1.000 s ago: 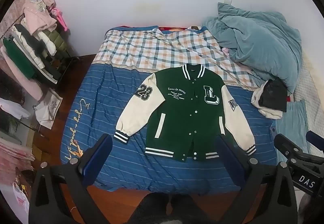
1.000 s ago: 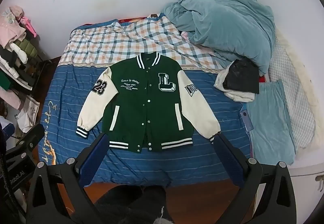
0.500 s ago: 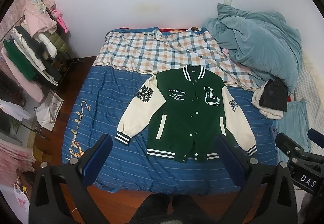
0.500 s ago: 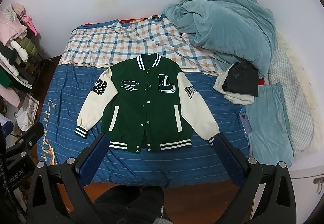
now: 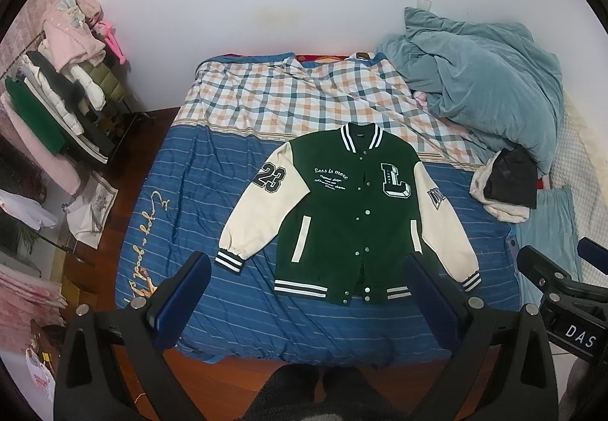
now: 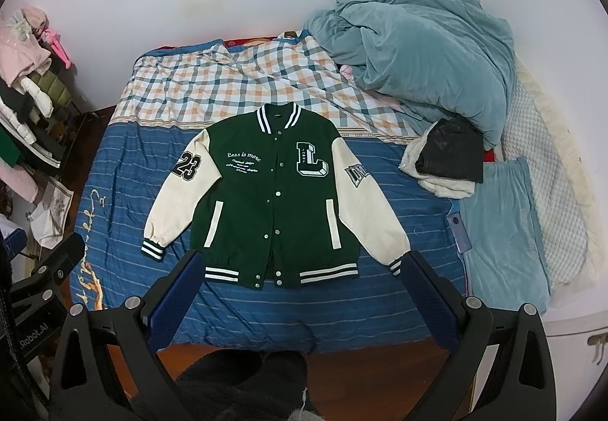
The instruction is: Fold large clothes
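Note:
A green varsity jacket (image 5: 342, 219) with cream sleeves lies flat, front up and buttoned, on the blue striped bed cover (image 5: 182, 193); it also shows in the right wrist view (image 6: 273, 204). Its sleeves spread down and outward, collar toward the wall. My left gripper (image 5: 307, 269) is open and empty, held above the bed's near edge. My right gripper (image 6: 300, 265) is open and empty, also high above the jacket's hem. Neither touches the jacket.
A teal duvet (image 5: 486, 82) is heaped at the bed's far right, with a black and white bundle (image 5: 509, 189) below it. A checked sheet (image 5: 304, 97) covers the head end. A clothes rack (image 5: 57, 109) stands left. Wooden floor (image 5: 235, 379) lies below.
Both grippers have shifted slightly; the jacket sits a little lower and more central in both views. Nothing was grasped or moved.

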Tool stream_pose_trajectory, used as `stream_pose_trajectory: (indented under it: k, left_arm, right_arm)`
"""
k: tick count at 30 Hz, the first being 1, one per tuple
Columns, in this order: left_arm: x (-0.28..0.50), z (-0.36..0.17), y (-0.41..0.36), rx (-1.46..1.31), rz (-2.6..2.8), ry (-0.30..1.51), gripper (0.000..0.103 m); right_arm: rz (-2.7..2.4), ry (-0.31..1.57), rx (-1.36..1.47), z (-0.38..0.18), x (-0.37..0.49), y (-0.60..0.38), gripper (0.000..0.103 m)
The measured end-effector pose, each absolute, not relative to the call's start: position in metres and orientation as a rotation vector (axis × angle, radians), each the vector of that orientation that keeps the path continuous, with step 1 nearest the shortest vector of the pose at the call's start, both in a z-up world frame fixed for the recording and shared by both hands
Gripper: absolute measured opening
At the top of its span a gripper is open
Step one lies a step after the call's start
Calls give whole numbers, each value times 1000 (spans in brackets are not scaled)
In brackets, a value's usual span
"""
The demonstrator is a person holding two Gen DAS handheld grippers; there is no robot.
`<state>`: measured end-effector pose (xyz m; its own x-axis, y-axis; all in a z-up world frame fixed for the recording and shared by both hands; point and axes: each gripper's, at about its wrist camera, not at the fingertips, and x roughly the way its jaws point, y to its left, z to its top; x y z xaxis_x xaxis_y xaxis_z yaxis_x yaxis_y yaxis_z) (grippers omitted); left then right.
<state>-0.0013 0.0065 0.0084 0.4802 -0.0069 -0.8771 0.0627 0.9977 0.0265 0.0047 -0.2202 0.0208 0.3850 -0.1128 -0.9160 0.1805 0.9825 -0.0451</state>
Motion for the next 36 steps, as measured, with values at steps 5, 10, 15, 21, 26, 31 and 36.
stream_pose_trajectory:
  k: [5,10,15,21,26,31,36]
  left_arm:
    - [1,10,5,57,-41,1066,103]
    - [6,21,-4,62,-43,1067,103]
    - [7,24,-5,60,-43,1067,103]
    - [6,25,-5,61,-43,1063,103]
    - [6,25,-5,60,-45,1063,103]
    - [4,24,-5,57,-47,1064,103]
    - [4,26,-6,58,-46,1060,103]
  right_arm:
    - [-188,1159,67,19,4,-219,103]
    - [-185,1155,64,27,5,-220,103]
    - [-185,1156,65,26,4,-219,103]
    - [-183,1155,62,29,3,-218,103]
    - [-183,1154,62,27,2,-217,103]
    - [-181,1153,62,27,2,-218,103]
    - [-182,1151,63,28,2,-218,103]
